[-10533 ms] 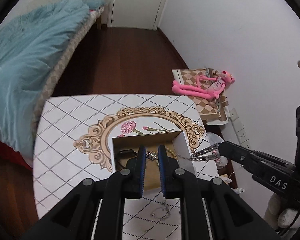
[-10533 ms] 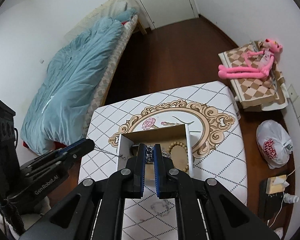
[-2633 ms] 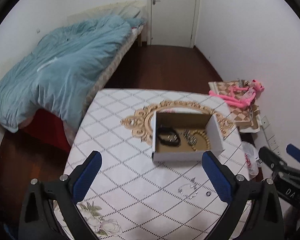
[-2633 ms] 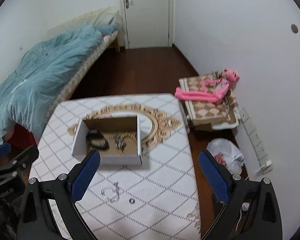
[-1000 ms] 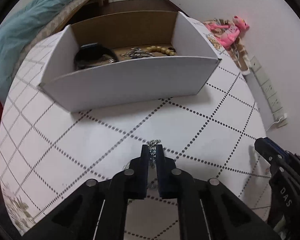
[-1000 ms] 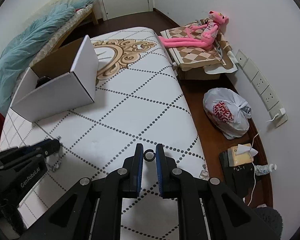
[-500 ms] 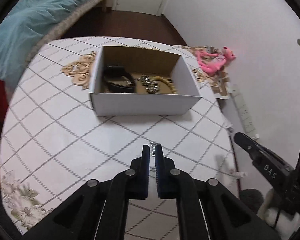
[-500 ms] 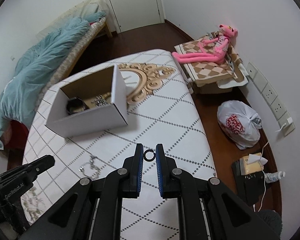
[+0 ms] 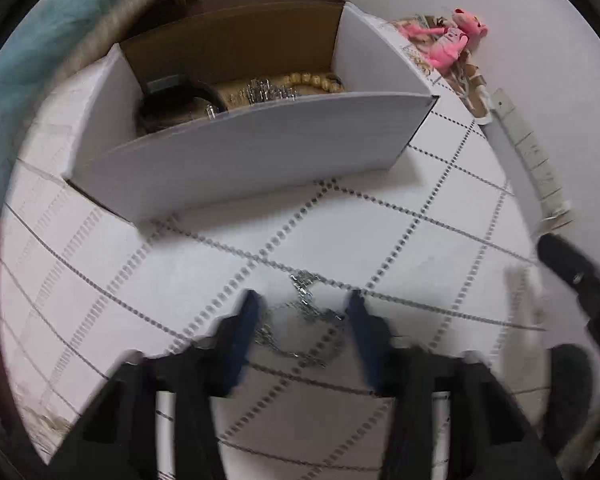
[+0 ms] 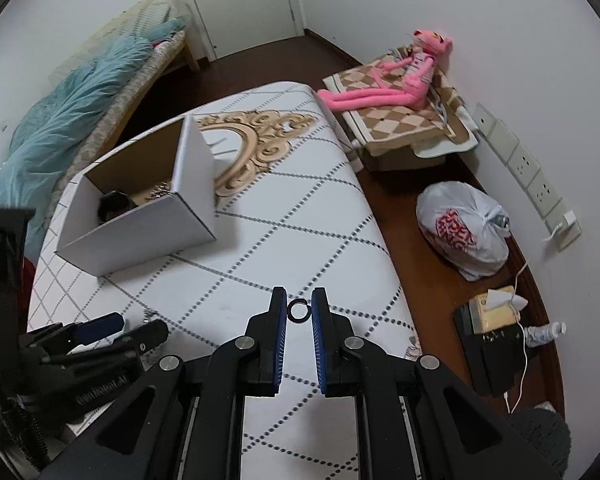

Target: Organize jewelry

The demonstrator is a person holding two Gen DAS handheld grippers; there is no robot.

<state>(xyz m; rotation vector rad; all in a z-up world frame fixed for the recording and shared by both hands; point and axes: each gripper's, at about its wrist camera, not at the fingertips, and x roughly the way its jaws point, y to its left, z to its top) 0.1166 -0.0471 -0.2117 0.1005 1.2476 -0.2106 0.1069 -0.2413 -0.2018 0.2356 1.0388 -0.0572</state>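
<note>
Two grips: right fingers [image 10: 299, 311] pinch ring [image 10: 299, 310]; left fingers [image 9: 300, 312], just opening, straddle chain [image 9: 306, 304].

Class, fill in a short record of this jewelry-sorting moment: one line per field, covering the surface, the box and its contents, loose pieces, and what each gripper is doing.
Surface: table, white cloth with dotted diamond lines
Box: white cardboard box, open top
In box: dark watch, silver chain, wooden bead bracelet
Loose piece: silver necklace lying on the cloth
Left gripper: jaws have just been opening, necklace lies between them, not pressed
Right gripper: jaws shut on a small dark ring
Ring in box: not yet
</note>
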